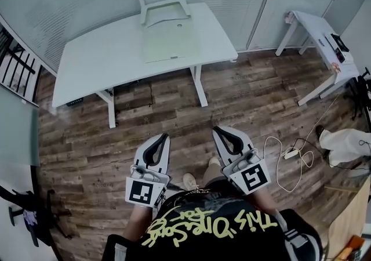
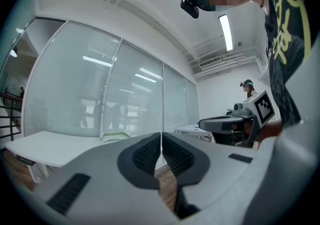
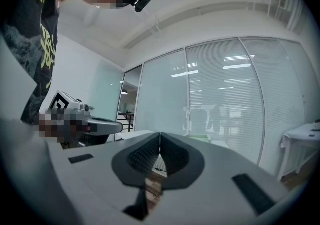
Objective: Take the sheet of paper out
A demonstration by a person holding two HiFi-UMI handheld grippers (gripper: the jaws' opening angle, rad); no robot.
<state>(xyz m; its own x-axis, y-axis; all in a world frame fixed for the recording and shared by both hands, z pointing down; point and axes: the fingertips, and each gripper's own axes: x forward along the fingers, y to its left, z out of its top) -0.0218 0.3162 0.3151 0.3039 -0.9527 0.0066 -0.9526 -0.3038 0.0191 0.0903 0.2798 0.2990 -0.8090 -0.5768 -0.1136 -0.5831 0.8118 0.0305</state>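
A pale green flat folder or sheet (image 1: 171, 42) lies on the white desk (image 1: 110, 57) across the room; I cannot tell folder from paper at this distance. Behind it stands a white paper tray (image 1: 165, 10). My left gripper (image 1: 164, 136) and right gripper (image 1: 215, 130) are held side by side in front of my body, over the wooden floor and well short of the desk. Both are shut with nothing between the jaws. In the left gripper view the left gripper (image 2: 161, 134) points level at the desk (image 2: 50, 146); the right gripper (image 3: 160, 135) does the same in its view.
A small white side table (image 1: 319, 31) stands at the right. A white cable with a power strip (image 1: 290, 152) and a white bag (image 1: 348, 138) lie on the floor to the right. A black rack (image 1: 14, 62) is at the left, and a black stand (image 1: 35, 213) at the lower left.
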